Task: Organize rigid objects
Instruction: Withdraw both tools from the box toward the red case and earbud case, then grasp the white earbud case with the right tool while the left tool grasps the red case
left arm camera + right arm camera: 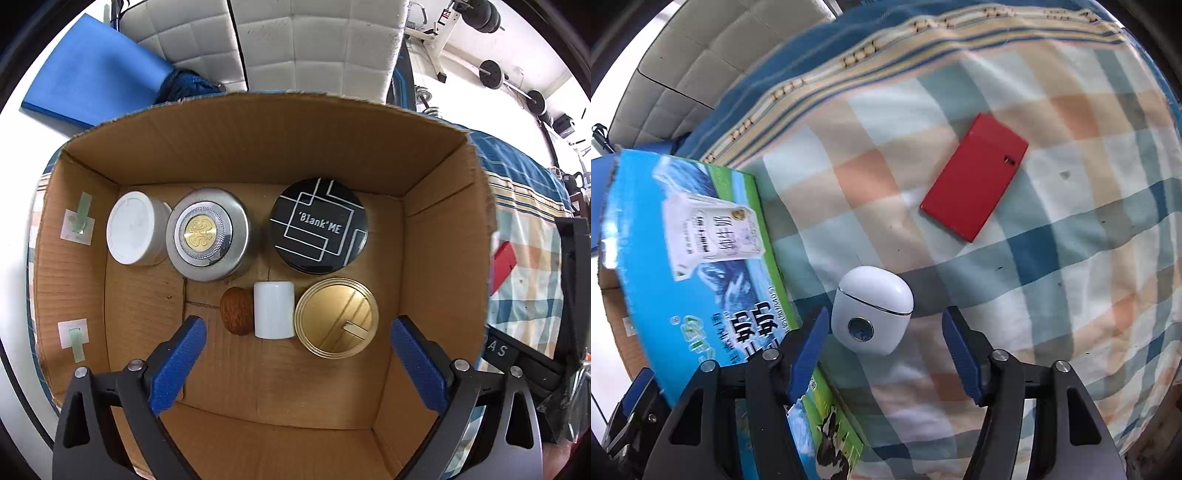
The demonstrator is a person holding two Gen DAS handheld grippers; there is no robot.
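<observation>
Between the blue pads of your right tool sits the white case, and that is the relation your next move turns on: the case lies straight ahead of the tool, a little toward the left pad, with its rounded lid end pointing away from you and its button face toward the camera. Its long axis runs roughly along the fingers, so the pads would close across its narrower sides. Your right tool is spread wide, both pads clear of the case, nothing held. The case rests on the checked bed cover, just beside the printed outer wall of the box at its left; watch that your left pad does not catch that wall as you close. The red card box lies flat farther out, up and to the right, well apart from the case, its long axis slanted across your line of reach. Your left tool hovers over the open box, also wide and empty, above the gold tin, white cylinder and nut. I judge the right hand far nearer to both loose things.
</observation>
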